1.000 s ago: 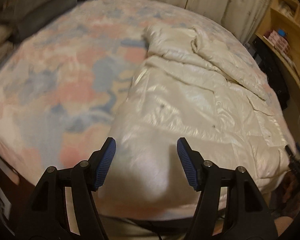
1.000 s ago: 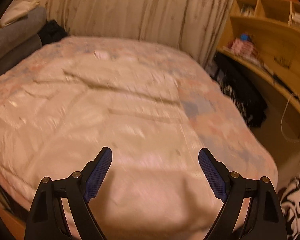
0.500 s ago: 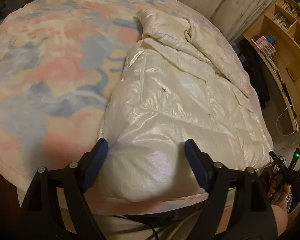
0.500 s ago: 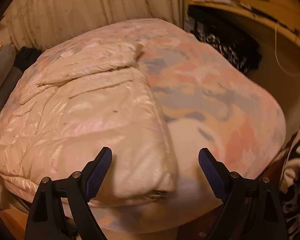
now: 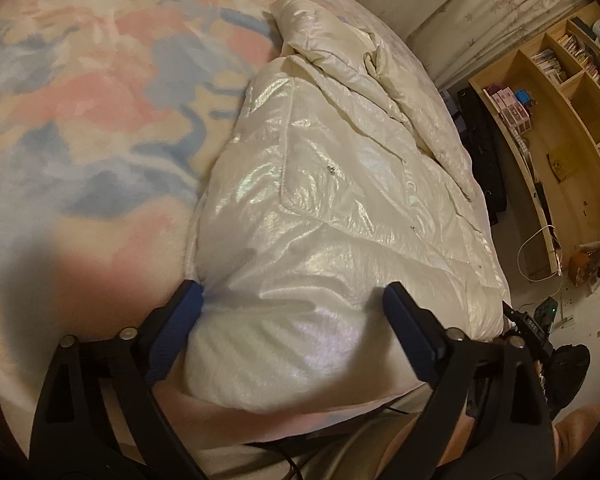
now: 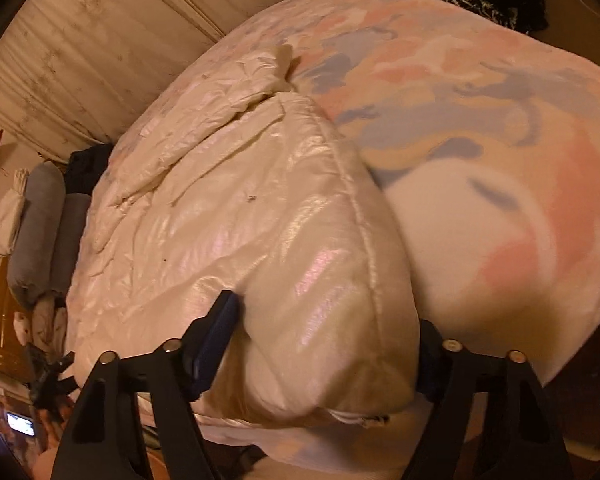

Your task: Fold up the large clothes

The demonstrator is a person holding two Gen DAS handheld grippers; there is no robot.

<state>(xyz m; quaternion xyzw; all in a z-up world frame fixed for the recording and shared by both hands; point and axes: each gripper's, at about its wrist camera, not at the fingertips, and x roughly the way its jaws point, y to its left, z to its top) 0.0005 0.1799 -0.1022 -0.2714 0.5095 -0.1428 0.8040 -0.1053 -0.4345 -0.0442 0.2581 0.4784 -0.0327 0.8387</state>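
A large shiny cream puffer jacket (image 5: 332, 184) lies spread on a bed covered by a pink, blue and cream blanket (image 5: 100, 120). My left gripper (image 5: 292, 320) is open with its blue pads straddling the jacket's near left bottom corner; the left pad touches the fabric. In the right wrist view the same jacket (image 6: 240, 208) fills the frame. My right gripper (image 6: 324, 332) is open around the jacket's near right corner, and the puffy hem bulges between the pads. The right pad is mostly hidden behind the fabric.
Wooden shelves (image 5: 556, 92) with books and boxes stand to the right of the bed. Dark clothes (image 5: 480, 152) hang off the bed's far side. Grey pillows (image 6: 44, 232) lie at the head. Curtains (image 6: 100, 40) hang behind. The bed edge is just below both grippers.
Both grippers have dropped and moved in onto the jacket's near bottom corners. The right view has swung left and tilted. Both stay open.
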